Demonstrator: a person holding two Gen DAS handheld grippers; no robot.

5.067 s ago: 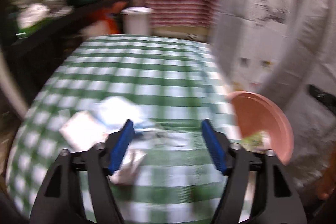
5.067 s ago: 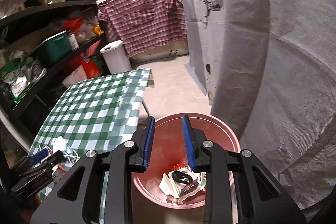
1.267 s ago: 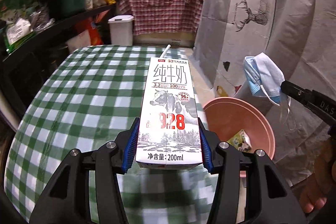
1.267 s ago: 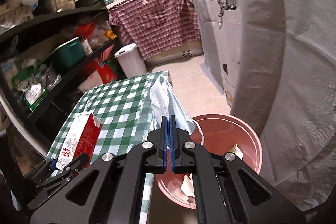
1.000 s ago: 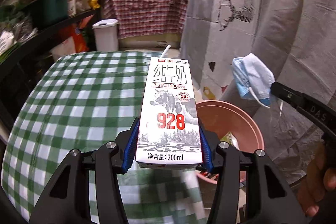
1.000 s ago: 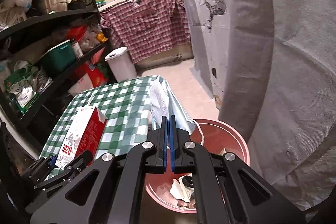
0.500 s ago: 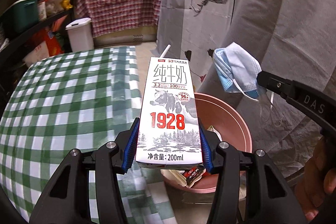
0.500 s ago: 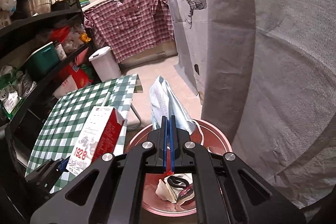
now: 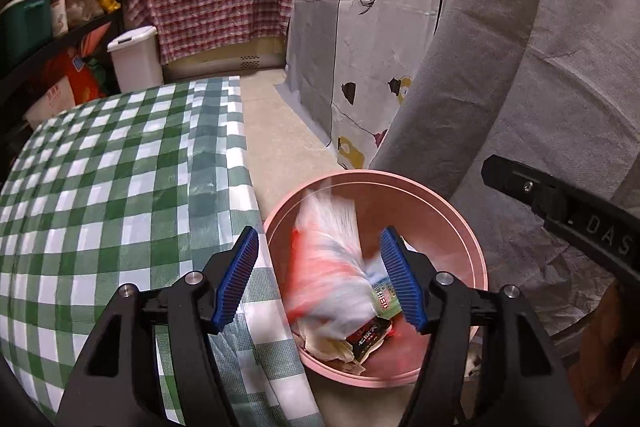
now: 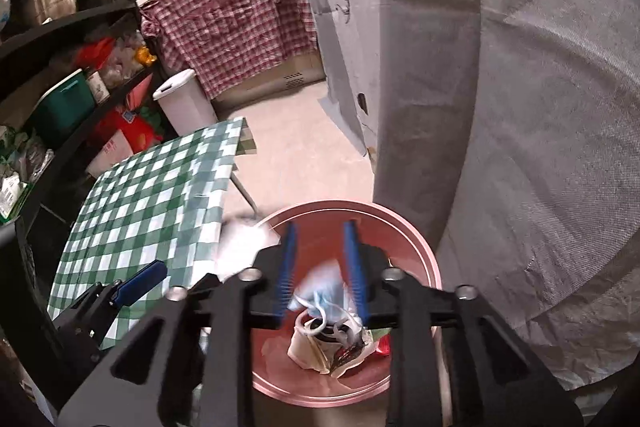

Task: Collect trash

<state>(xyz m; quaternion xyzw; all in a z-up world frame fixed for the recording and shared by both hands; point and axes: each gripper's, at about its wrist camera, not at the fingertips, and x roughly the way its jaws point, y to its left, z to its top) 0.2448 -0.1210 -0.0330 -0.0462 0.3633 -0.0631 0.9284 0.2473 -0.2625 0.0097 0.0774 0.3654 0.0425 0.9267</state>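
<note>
A pink trash bin (image 9: 474, 247) stands on the floor by the table's right edge, with wrappers and paper inside. My left gripper (image 9: 318, 281) hangs above it, its jaws opening. The white and red milk carton (image 9: 328, 267) drops blurred between the pads, free of them, into the bin. In the right wrist view my right gripper (image 10: 320, 267) is over the same bin (image 10: 426, 259), its jaws opening too. The blue face mask (image 10: 324, 293) falls clear below its pads onto the trash. The carton (image 10: 244, 243) shows there as a white blur at the bin's left rim.
A table with a green checked cloth (image 9: 100, 187) lies left of the bin. Behind it stand a white lidded bin (image 9: 134, 61) and dark shelves (image 10: 60, 27) full of goods. A grey deer-print sheet (image 9: 380, 7) hangs on the right. A hand (image 9: 608, 327) holds the right gripper.
Both grippers moved from over the table to above the pink bin and sank. The left let go of the milk carton and the right let go of the mask; both are falling in.
</note>
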